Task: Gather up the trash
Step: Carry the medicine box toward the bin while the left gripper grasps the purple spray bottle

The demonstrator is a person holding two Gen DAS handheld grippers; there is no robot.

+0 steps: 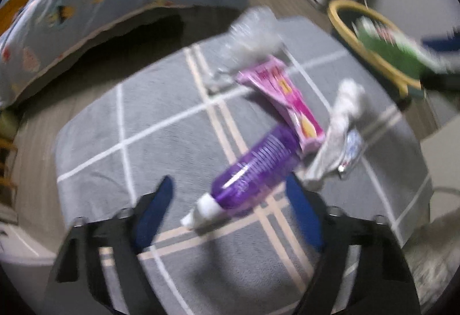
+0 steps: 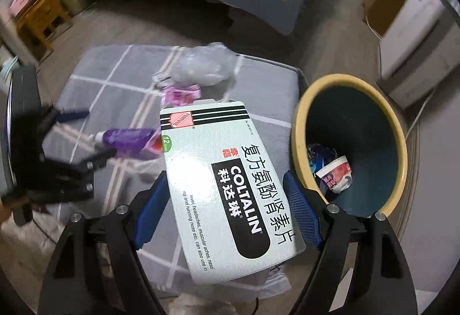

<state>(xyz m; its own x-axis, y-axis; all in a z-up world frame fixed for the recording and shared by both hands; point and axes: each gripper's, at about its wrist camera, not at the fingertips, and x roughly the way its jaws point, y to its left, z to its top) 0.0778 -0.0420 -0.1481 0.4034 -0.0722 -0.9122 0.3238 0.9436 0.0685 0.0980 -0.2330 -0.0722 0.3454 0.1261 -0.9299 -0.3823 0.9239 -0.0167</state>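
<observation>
The right hand-held gripper (image 2: 227,205) clasps the white-and-green cardboard medicine box (image 2: 227,185) just beside the yellow-rimmed dark bin (image 2: 299,125), so early release could drop it onto the grey checked mat (image 2: 115,79), while the left hand-held gripper (image 1: 230,200) gapes wide around the purple plastic bottle (image 1: 256,165).

A white-and-green Coltalin medicine box (image 2: 230,188) filled the centre of the right wrist view, flattened face up, tilted with its top flap toward the upper left. At the right of that frame stood the yellow-rimmed, dark teal trash bin (image 2: 299,125), with a crumpled red-and-white wrapper (image 2: 336,172) and blue scraps at its bottom. In the left wrist view, a purple bottle (image 1: 256,168) with a white cap lay on its side at centre on the grey checked rug. A pink carton (image 1: 280,96) lay just above it, touching its far end. Crumpled clear plastic (image 1: 250,33) sat higher, and what looked like wadded white paper (image 1: 342,119) lay to the right.
</observation>
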